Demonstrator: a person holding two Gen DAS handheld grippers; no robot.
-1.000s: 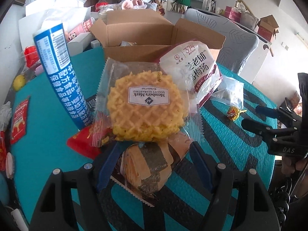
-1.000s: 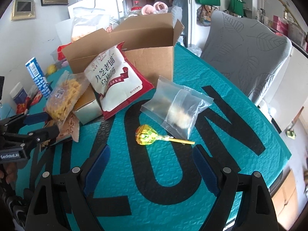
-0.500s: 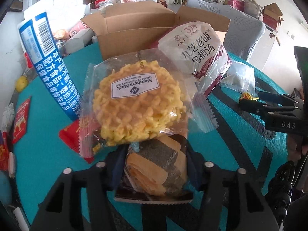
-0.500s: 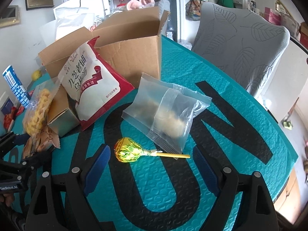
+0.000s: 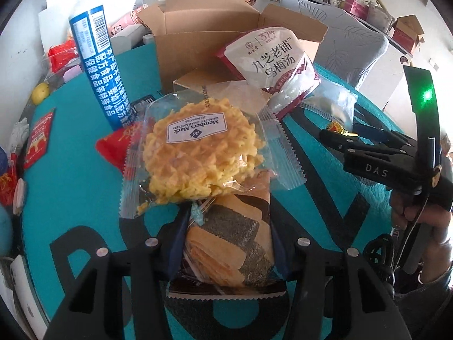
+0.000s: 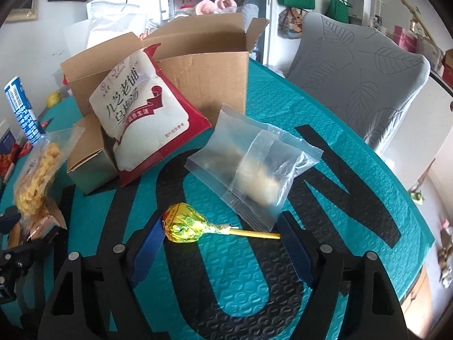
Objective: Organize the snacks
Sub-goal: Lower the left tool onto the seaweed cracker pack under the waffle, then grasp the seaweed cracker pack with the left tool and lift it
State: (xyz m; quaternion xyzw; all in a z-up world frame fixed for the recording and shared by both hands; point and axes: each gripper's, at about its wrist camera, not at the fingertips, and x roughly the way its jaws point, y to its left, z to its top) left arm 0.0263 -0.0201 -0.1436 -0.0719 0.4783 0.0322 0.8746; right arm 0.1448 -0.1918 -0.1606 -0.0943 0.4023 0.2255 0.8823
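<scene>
Left wrist view, lower centre: the left gripper has just been closing and its blue pads now press both sides of the seaweed roll pack, clenched on it. The pack's long axis runs up the frame, along the fingers. Its far end lies under the waffle pack at frame centre, so a lift may disturb the waffle.

Right wrist view, lower centre: the right gripper straddles the lollipop. The lollipop lies across the frame, its wrapped head beside the left pad and its stick tip at or just short of the right pad; contact cannot be told. The jaws have just been closing but stand wide apart; nothing is gripped yet. The long axis lies in the closing direction, so the jaws would bear on head and stick tip, a poor hold.

Just beyond the lollipop lies the clear bag, centre right. Further up and left, the red-white pouch leans on a small carton. The open box, the likely destination, stands at upper centre, nearer the left gripper's pile
</scene>
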